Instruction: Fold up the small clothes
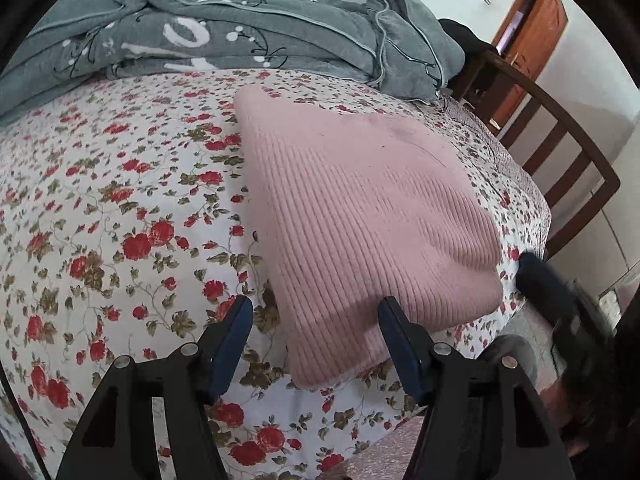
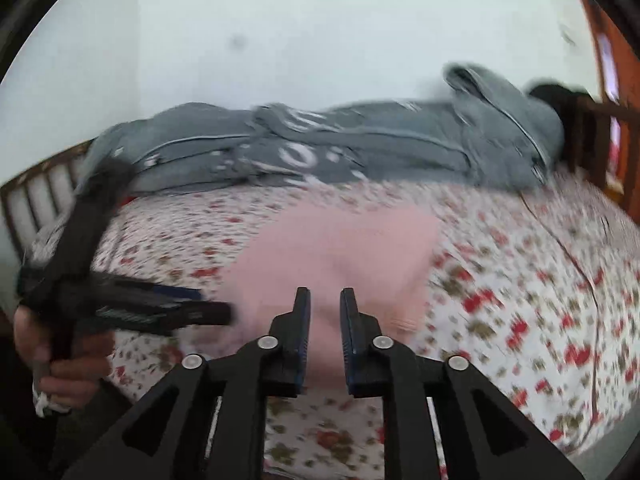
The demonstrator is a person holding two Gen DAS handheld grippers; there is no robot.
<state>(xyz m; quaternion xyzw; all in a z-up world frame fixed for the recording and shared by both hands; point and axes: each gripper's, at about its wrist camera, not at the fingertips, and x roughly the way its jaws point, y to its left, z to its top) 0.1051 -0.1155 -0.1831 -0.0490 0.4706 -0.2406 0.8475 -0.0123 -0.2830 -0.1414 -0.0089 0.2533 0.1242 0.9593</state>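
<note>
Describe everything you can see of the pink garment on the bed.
The pink garment is a ribbed knit, soft-looking and dusty pink, already folded into a thick, roughly rectangular bundle with rounded edges. A faint darker mark shows near its far end. It lies flat on the floral bedsheet, near the bed's front edge, apart from the grey blanket heaped behind it. The left gripper hovers open at its near corner. The right gripper, jaws slightly apart, holds nothing. Neither grips it.

Home bedroom: floral-sheeted bed (image 1: 100, 208) (wooden footboard (image 1: 560, 148)), grey blanket (image 1: 240, 32).
</note>
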